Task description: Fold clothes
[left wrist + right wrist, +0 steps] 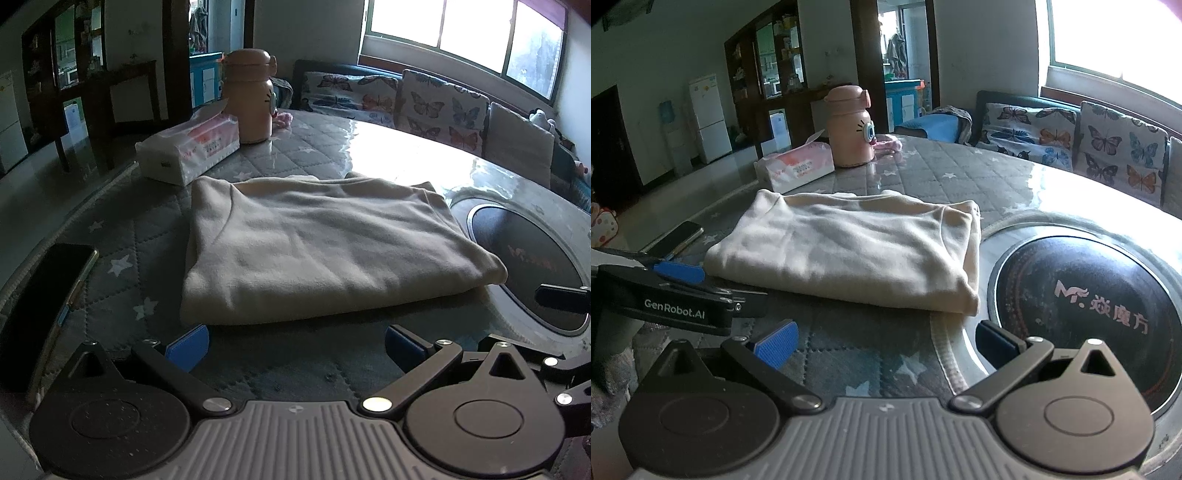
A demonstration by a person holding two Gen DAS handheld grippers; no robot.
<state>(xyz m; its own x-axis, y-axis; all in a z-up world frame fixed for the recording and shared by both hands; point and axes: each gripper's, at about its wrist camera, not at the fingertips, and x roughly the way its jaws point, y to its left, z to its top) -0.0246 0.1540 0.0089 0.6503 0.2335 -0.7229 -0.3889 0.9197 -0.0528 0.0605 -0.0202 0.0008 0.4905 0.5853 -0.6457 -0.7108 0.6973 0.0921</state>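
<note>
A cream garment (317,247) lies folded into a flat rectangle on the quilted grey table cover (258,369); the right wrist view shows the same garment (849,251). My left gripper (295,347) stands open just short of its near edge, blue pads empty. My right gripper (886,343) is open too, in front of the garment's near right corner, nothing between its fingers. The left gripper (679,273) also shows at the left of the right wrist view, beside the garment's left edge.
A tissue pack (188,151) and a pink bottle (251,99) stand behind the garment. A dark phone (44,306) lies at the left table edge. A round black hotplate (1089,306) is set into the table at right. A butterfly-cushion sofa (1071,144) lines the far side.
</note>
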